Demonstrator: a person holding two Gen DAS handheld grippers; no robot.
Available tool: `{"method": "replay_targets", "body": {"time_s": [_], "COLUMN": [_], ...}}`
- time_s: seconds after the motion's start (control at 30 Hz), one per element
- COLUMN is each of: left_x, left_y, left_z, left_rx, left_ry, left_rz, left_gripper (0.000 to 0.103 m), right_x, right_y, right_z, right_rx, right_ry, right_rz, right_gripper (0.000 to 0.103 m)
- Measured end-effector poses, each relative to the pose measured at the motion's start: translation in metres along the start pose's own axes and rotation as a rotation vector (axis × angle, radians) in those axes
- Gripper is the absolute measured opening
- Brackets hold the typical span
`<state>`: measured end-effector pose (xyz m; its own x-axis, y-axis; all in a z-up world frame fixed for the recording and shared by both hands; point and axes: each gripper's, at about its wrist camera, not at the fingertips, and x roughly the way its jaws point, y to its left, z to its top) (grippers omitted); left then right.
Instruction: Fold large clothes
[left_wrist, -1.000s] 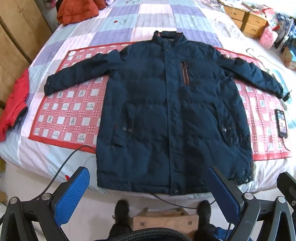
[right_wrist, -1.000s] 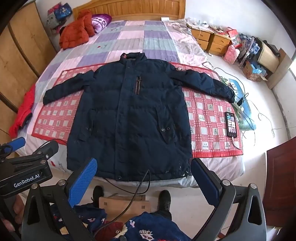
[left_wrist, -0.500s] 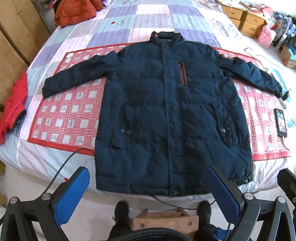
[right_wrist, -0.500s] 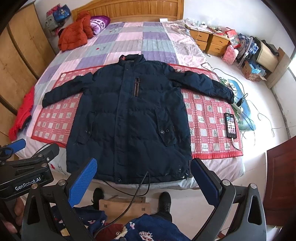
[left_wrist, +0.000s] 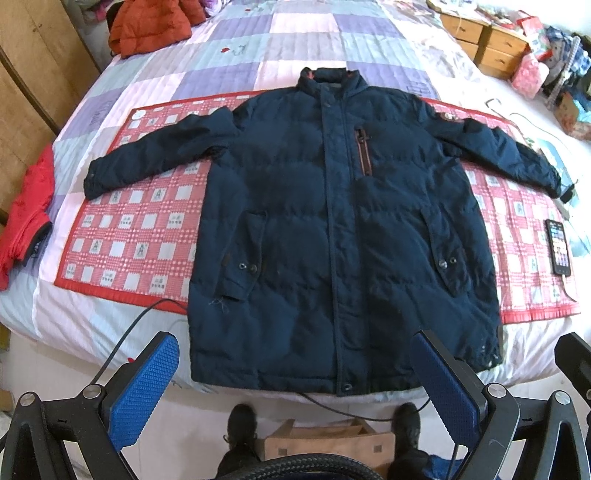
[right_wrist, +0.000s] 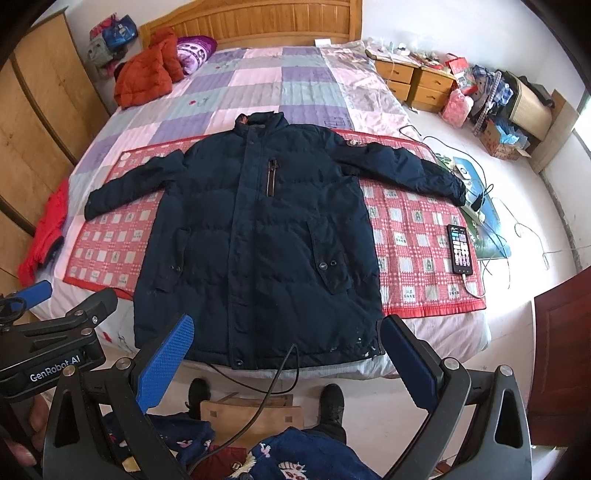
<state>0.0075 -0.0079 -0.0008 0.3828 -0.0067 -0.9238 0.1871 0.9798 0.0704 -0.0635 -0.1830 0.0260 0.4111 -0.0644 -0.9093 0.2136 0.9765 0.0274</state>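
Red mat (left_wrist: 122, 236) under coat (left_wrist: 332, 229); phone (right_wrist: 460, 249) beside

A home bedroom: quilted bed (right_wrist: 295, 85), wooden headboard (right_wrist: 258, 22), nightstands (right_wrist: 417, 83), wardrobe (right_wrist: 33, 122).

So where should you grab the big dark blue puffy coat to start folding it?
Probably the cuff of a sleeve: the dark blue puffy coat lies flat, front up, sleeves spread sideways. Come from the outer side, fingers pinching the thin cuff edge.
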Motion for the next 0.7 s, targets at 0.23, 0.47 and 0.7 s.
{"method": "replay_targets", "body": {"time_s": [0.23, 0.47, 0.7], "left_x": [-0.0010, -0.0015, -0.0027], "left_y": [0.0012, 0.0009, 0.0000], "left_z": [0.0001, 0.0008, 0.0027], "left_rx": [0.002, 0.002, 0.002], "left_ry": [-0.003, -0.004, -0.003], "left_rz": [-0.002, -0.002, -0.006], "left_gripper": [0.103, 0.103, 0.103], "right_x": [-0.0014, -0.0035, -0.0056], "right_y": [0.0004, 0.0017, 0.0006], "right_z": [-0.0004, 0.0009, 0.0024], "right_rx": [0.002, 0.007, 0.011], "right_ry": [-0.005, -0.009, -0.012], "right_rz": [0.001, 0.000, 0.000], "right_gripper": [0.103, 0.103, 0.103]}}
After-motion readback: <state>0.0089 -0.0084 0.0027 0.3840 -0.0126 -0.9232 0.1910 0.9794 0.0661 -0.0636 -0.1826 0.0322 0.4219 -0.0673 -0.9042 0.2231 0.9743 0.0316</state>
